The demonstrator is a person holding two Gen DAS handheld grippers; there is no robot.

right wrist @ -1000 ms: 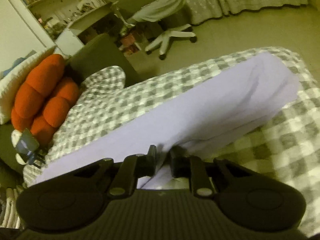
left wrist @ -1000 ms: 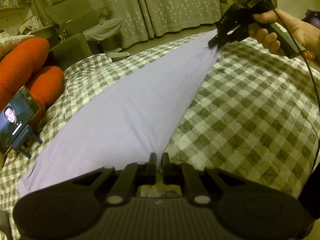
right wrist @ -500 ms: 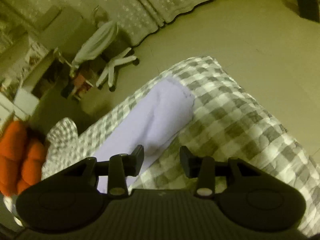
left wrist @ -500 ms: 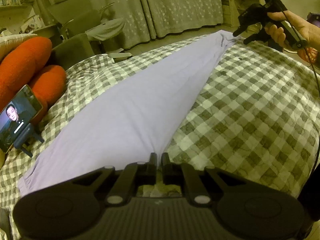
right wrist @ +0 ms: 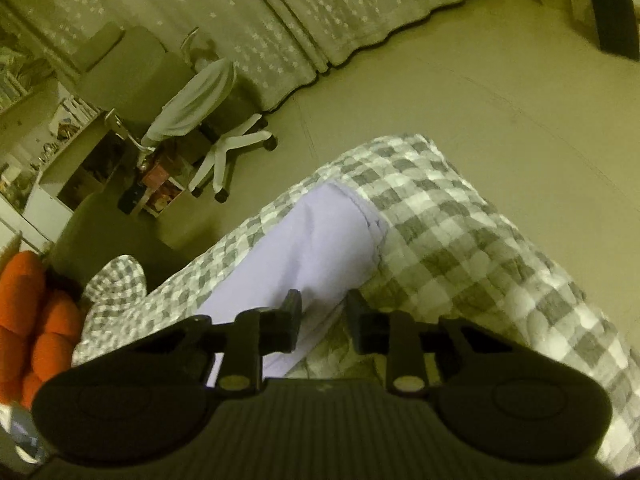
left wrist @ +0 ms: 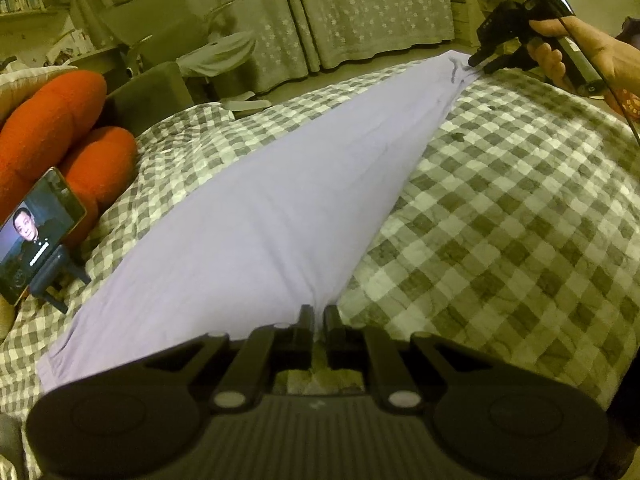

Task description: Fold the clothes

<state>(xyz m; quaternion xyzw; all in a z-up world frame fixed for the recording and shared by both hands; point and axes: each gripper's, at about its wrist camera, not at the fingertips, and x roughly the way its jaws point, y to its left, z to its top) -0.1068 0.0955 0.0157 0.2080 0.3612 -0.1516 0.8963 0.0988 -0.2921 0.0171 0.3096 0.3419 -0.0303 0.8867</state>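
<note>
Pinching lavender garment (left wrist: 256,220) corner: left claw (left wrist: 319,320); right claw (right wrist: 324,312) closing, fabric between, unpinched.

A bed under a grey-and-white checked quilt (left wrist: 500,220) carries everything; a lilac garment (left wrist: 260,216) lies stretched flat along the quilt, narrowing toward its far end; left of the garment, a phone on a small dark stand (left wrist: 34,236) sits on the quilt; behind the phone, orange cushions (left wrist: 52,120).

The right gripper (right wrist: 323,312) hangs over the checked quilt (right wrist: 460,248), its fingers (right wrist: 294,305) closing with the lilac garment's (right wrist: 312,248) edge lying beneath them, unpinched
</note>
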